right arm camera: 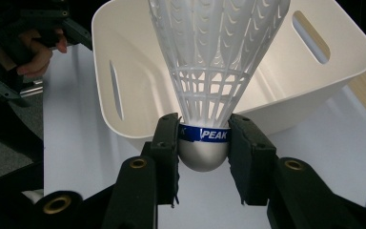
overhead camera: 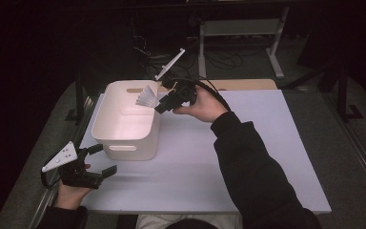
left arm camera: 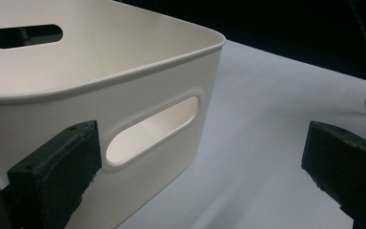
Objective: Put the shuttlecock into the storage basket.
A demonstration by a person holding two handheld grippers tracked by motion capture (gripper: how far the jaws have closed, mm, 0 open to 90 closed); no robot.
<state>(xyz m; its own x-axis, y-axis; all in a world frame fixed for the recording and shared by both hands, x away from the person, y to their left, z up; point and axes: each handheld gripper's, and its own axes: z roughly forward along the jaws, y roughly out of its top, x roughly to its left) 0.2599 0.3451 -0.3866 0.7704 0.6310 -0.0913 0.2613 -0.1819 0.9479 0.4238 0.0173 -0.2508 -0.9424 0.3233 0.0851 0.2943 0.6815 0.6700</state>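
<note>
My right gripper [right arm camera: 203, 143] is clamped on the shuttlecock [right arm camera: 209, 62], pads on either side of its base at the blue band, silver cap just below them, white skirt fanning away from me. In the high view the shuttlecock [overhead camera: 147, 98] hangs over the bin's [overhead camera: 124, 121] far right rim, skirt pointing in over the opening, right gripper [overhead camera: 164, 105] just outside that rim. It's not touching the bin as far as I can tell

Bin is white, slot handles in its walls, sitting on the white table [overhead camera: 248, 157] toward its left side. Nothing visible lying in the part of the bin I can see

My left gripper [overhead camera: 97, 162] is held low just in front of the bin's near left corner, jaws spread wide with nothing between them. From its own camera the near wall and handle slot of the bin [left arm camera: 152, 131] are right ahead, left pad [left arm camera: 57, 167] close to the wall, can't tell if it touches
</note>
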